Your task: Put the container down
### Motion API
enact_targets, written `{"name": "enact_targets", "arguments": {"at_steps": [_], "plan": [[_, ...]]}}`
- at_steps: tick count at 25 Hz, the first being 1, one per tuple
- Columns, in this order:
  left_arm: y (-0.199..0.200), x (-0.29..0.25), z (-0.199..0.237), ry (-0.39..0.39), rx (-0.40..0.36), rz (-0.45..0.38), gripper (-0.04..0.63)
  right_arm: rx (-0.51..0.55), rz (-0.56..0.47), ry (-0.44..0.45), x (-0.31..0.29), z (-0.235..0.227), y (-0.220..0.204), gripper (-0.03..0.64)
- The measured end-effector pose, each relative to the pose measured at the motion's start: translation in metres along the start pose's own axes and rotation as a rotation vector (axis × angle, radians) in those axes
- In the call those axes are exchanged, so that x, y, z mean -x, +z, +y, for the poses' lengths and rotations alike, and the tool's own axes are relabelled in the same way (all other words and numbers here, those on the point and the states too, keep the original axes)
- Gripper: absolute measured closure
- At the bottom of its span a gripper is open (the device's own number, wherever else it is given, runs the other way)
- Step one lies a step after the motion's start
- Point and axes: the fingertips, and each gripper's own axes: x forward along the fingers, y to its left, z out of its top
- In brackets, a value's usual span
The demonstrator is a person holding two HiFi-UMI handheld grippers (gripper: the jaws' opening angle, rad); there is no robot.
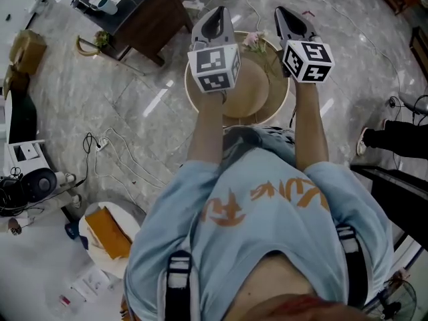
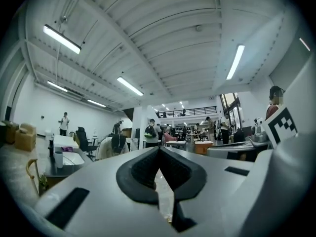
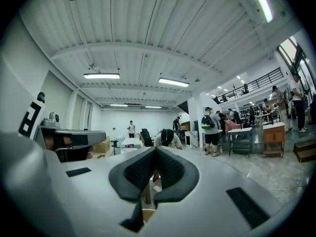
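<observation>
While the person stands on the grey marble floor [image 1: 140, 99], a round tan-topped counter [image 1: 249, 89] lies at 12 o'clock, under both raised arms. A dark desk [image 1: 150, 19] stands at 10 o'clock. At 8 o'clock a white round thing [image 1: 90, 246] carries something orange; whether it is the container, I cannot tell. The left claw [image 2: 159, 148] and the right claw [image 3: 156, 148] are both closed tip to tip, with nothing in them. Small flowers [image 1: 254, 42] lie at the counter's far edge.

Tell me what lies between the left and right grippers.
In the head view, the gap between the left gripper and right gripper shows only the round tan-topped table below, with pink flowers.
</observation>
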Motion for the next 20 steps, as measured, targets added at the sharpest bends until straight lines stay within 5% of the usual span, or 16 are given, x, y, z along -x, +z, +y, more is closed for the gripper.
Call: {"name": "enact_targets", "arguments": {"at_steps": [20], "plan": [[-0.014,-0.007,-0.010,0.000,0.014,0.002,0.571,0.029,-0.004,0.013,0.004,-0.013,-0.007,0.606]]}}
